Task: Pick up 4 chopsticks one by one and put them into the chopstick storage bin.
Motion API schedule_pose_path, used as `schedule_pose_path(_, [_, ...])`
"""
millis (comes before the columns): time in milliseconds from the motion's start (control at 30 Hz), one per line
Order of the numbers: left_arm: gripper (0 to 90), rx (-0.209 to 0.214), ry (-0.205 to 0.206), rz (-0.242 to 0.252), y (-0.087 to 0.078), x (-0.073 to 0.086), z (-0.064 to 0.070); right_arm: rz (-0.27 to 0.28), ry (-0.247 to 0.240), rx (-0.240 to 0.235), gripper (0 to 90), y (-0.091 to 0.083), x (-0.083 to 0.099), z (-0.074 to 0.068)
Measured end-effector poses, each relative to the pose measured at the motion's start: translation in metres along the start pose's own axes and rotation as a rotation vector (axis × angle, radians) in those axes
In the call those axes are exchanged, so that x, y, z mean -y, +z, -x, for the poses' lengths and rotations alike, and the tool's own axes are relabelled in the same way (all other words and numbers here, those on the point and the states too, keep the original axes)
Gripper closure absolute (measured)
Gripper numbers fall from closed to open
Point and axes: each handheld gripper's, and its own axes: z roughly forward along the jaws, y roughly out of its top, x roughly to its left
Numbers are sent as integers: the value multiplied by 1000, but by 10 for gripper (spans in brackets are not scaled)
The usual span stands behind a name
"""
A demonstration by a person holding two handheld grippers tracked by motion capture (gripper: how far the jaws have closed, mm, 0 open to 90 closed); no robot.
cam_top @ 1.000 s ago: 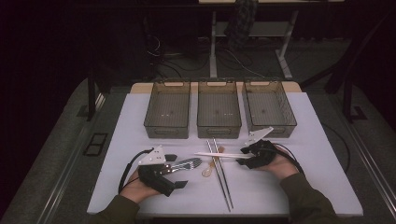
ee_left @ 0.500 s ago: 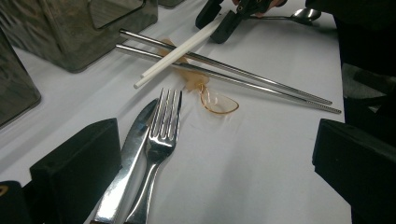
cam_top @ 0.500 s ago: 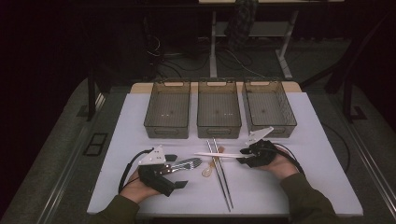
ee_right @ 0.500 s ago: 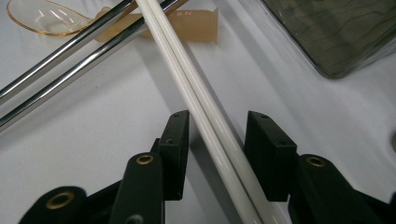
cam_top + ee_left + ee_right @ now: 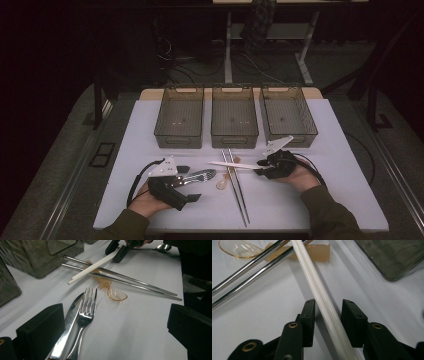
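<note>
A white worktop (image 5: 320, 200) fills the lower middle of the high view, with dark floor, cables and table legs in the gloom above it. Three smoky bins (image 5: 234, 117) stand in a row along its far half. Lower left, the left claw (image 5: 192, 186) is released around a fork (image 5: 85, 315) and knife (image 5: 67, 325) lying side by side. Right of centre, the right claw (image 5: 325, 315) is released, jaws either side of the white chopsticks (image 5: 317, 287), which cross the steel chopsticks (image 5: 237, 185) near an amber spoon (image 5: 115, 293).
</note>
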Motion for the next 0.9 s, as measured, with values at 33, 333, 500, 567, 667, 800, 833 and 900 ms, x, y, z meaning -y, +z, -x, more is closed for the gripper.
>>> schedule_pose_path(33, [1,0,0,0,0,0,0,0,0,-1,635,0,0,0])
schedule_pose_path(333, [2,0,-1,-1,0,0,0,-5,0,-10,652,-1,1,0])
schedule_pose_path(500, [3,-1,3,-1,0,0,0,-9,-2,-14,666,-2,1,-1])
schedule_pose_path(567, [3,0,4,-1,0,0,1,-11,-3,-16,674,-2,1,-1])
schedule_pose_path(667, [3,-1,3,-1,0,0,0,-12,-8,-18,687,-2,1,-1])
schedule_pose_path(800, [3,0,4,-1,0,0,1,-14,-12,-20,690,-2,1,-1])
schedule_pose_path(833, [3,0,4,-1,0,0,1,-14,-11,-22,690,-2,1,-1])
schedule_pose_path(900, [3,0,4,-2,0,0,1,-15,-11,-23,692,-3,1,-1])
